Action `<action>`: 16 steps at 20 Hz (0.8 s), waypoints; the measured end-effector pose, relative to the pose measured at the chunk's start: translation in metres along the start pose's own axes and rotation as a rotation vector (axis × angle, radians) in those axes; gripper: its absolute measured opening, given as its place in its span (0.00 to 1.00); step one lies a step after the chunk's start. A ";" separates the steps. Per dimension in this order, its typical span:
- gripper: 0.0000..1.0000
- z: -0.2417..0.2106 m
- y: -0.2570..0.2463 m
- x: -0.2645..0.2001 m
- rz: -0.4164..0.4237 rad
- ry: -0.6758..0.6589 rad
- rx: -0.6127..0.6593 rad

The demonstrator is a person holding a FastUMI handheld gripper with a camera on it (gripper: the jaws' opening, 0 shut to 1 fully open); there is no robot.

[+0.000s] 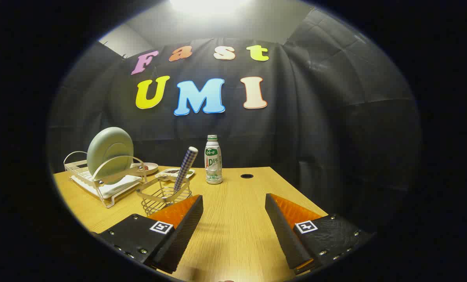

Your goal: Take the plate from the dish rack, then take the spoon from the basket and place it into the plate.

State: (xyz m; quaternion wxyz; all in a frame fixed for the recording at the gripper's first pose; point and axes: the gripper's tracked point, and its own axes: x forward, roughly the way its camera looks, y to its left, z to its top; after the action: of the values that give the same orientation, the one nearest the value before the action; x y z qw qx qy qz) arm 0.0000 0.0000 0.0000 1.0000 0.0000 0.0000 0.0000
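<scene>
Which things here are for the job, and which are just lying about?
For the job: plate standing in the rack; spoon in the basket; the open tool, holding nothing.

Lying about: bottle; two small dishes behind the basket.

Recording booth: black cloth wall, wooden table, dish rack.

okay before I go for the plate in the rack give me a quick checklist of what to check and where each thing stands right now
1. Gripper open with nothing between its fingers: ok.
2. Pale green round plate upright in the white wire dish rack: ok.
3. Path to the plate: the wire mesh basket sits just ahead of the left finger, beside the rack: cannot tell.
4. Checked-handle spoon leaning in the basket: ok.
5. Bare wooden table between the fingers for setting the plate down: ok.
</scene>
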 end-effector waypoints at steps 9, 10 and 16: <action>0.98 0.085 -0.053 0.012 -0.220 -0.073 -0.033; 0.98 0.095 -0.053 -0.001 -0.243 -0.068 -0.051; 0.98 0.144 -0.010 -0.066 -0.292 -0.003 -0.113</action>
State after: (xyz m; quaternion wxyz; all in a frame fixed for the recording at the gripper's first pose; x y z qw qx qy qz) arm -0.0665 -0.0098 0.1441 0.9878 -0.0562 -0.0017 -0.1453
